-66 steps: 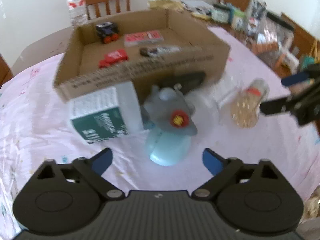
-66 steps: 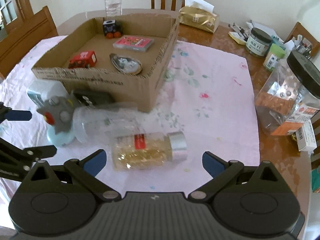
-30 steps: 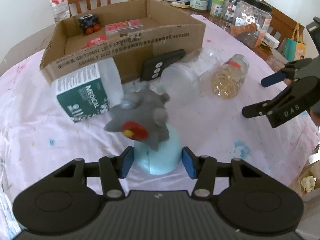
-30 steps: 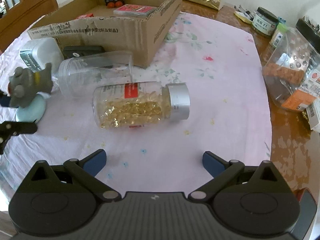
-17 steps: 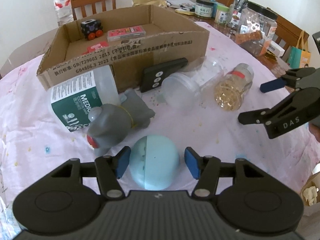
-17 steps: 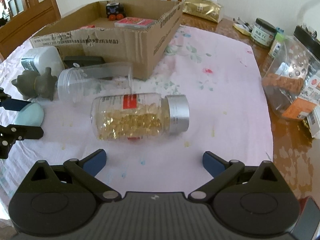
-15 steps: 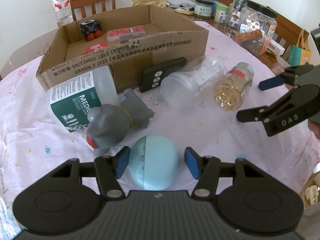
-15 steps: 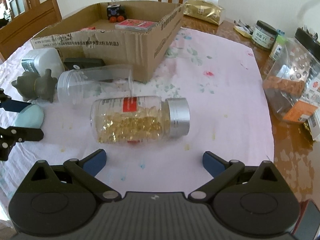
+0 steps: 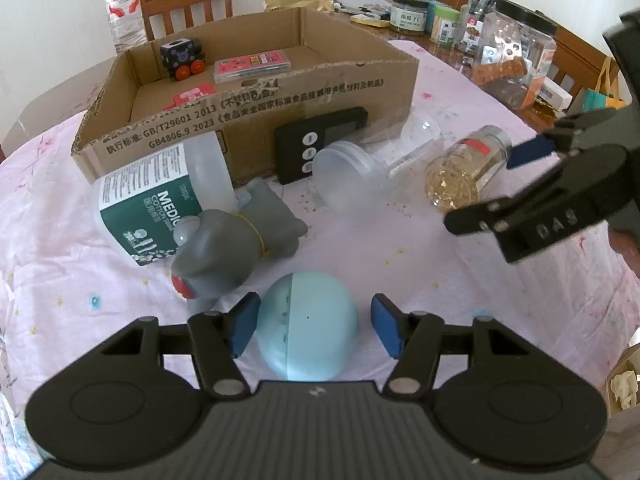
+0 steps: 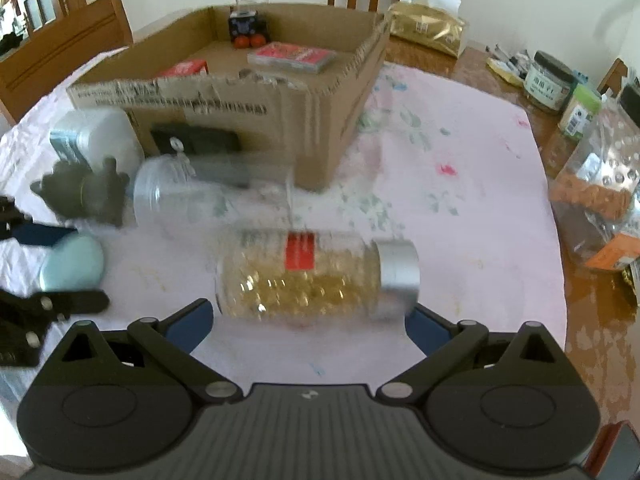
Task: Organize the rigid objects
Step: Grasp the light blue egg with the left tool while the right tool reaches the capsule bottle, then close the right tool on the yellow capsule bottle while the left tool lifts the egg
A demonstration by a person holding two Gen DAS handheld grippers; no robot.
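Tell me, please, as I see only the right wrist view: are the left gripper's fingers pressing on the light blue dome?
Observer: No. The left gripper has just been opening, and a gap shows between its right-hand finger and the light blue dome.
Operator: What does the white bottle's label say?
Observer: The white bottle has a green label reading "MEDIC"; the grey toy animal hides the rest.
Operator: And the black thing by the box?
Observer: It is a black device with three round buttons, leaning on the cardboard box.
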